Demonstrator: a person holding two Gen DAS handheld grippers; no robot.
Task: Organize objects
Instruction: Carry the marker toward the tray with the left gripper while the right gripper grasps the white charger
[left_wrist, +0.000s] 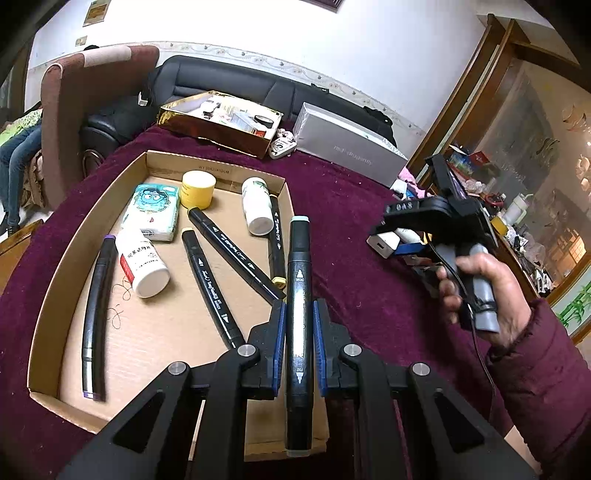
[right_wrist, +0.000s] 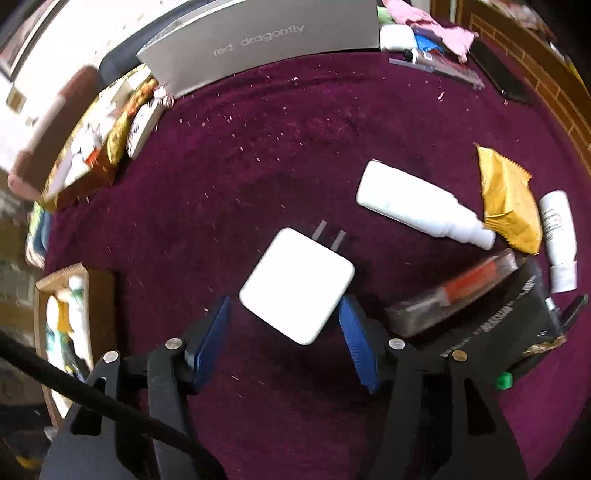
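Observation:
My left gripper (left_wrist: 299, 306) is shut on a black marker (left_wrist: 300, 258) with a pale blue cap, which stands lengthwise between the pads over the right edge of the cardboard tray (left_wrist: 155, 332). Several black markers, two white bottles, a yellow jar (left_wrist: 198, 189) and a tissue pack (left_wrist: 153, 212) lie in the tray. My right gripper (right_wrist: 285, 301) points down at a white charger plug (right_wrist: 297, 284) lying on the maroon cloth. Its blue pads stand on either side of the plug, the left one clearly apart from it. In the left wrist view a hand (left_wrist: 476, 280) holds the right gripper (left_wrist: 397, 236) to the tray's right.
A white squeeze bottle (right_wrist: 417, 203), a gold packet (right_wrist: 509, 199), a white tube (right_wrist: 559, 236), a clear case (right_wrist: 461, 288) and a black box (right_wrist: 517, 317) lie right of the plug. A grey box (right_wrist: 266, 40) and a gold box (left_wrist: 218, 122) stand at the back.

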